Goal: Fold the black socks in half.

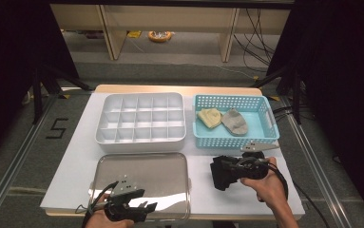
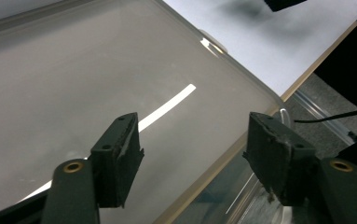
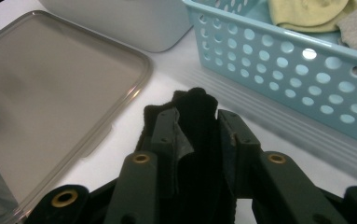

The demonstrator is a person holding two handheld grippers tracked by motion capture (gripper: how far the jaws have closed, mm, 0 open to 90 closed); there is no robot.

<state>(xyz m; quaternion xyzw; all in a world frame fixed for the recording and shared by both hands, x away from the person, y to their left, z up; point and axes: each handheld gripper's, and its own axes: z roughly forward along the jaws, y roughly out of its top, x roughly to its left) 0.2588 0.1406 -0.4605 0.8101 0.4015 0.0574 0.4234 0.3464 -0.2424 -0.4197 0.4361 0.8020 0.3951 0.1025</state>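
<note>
The right gripper (image 1: 225,172) pinched a black sock (image 1: 221,175) just above the white table (image 1: 75,161), in front of the blue basket (image 1: 203,138). The left gripper (image 1: 144,207) hung with jaws apart over the clear lid (image 1: 170,171)

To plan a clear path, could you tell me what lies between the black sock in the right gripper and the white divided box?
In the high view, between the black sock and the box lies bare white table.

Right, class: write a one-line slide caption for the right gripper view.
Right gripper clamps a black sock between clear lid and blue basket.
</note>
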